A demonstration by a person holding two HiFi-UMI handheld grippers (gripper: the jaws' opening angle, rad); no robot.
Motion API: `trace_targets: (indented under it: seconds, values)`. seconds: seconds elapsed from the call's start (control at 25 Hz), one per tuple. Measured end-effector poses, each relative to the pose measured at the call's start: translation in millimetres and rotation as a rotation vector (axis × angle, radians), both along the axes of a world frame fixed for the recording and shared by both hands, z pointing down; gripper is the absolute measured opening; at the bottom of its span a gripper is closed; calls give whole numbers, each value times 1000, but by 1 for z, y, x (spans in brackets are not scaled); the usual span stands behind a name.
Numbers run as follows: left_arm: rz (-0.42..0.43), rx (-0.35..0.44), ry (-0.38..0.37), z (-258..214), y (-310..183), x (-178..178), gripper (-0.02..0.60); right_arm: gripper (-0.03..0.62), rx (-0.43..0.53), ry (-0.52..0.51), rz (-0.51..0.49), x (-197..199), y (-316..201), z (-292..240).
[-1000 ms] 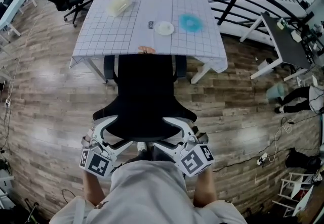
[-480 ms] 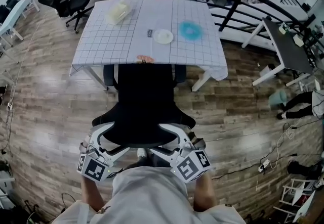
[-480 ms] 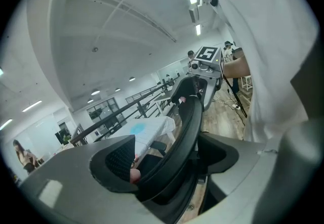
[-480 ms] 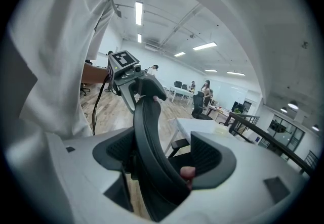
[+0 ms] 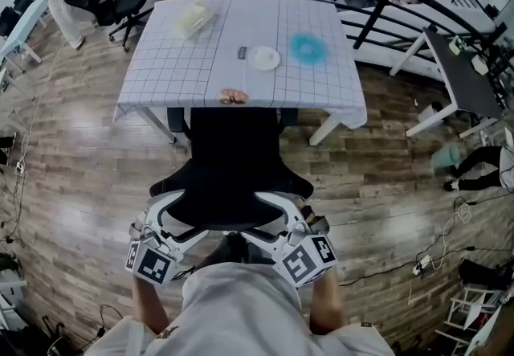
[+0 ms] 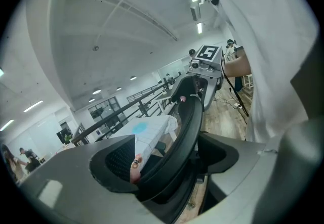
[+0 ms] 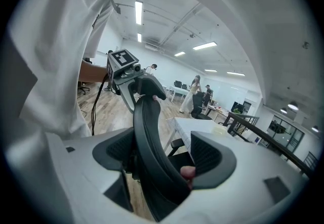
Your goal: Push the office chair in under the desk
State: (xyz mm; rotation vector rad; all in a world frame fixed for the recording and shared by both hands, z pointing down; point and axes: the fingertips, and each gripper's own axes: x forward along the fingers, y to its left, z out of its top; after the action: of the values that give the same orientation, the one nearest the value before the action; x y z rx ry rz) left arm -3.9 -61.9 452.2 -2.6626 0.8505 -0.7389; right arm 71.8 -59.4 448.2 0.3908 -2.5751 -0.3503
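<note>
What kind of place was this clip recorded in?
Probably an open-plan office or lab: the office chair faces a desk under a grid cloth, another desk and a second chair stand on the wood-look floor, and strip lights line the ceiling.

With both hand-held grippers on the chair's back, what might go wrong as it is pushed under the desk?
The armrests sit right at the hanging tablecloth; they might snag it and drag the plate off. The left hand-held gripper and right hand-held gripper clamp only the chair back's top edge, so they could slip.
</note>
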Motion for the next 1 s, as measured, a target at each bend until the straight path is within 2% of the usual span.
trace_targets:
  seconds: [1.0]
  values:
    - [48, 36, 26, -4, -61, -24, 390, 362, -44, 12, 42, -25, -61, 0]
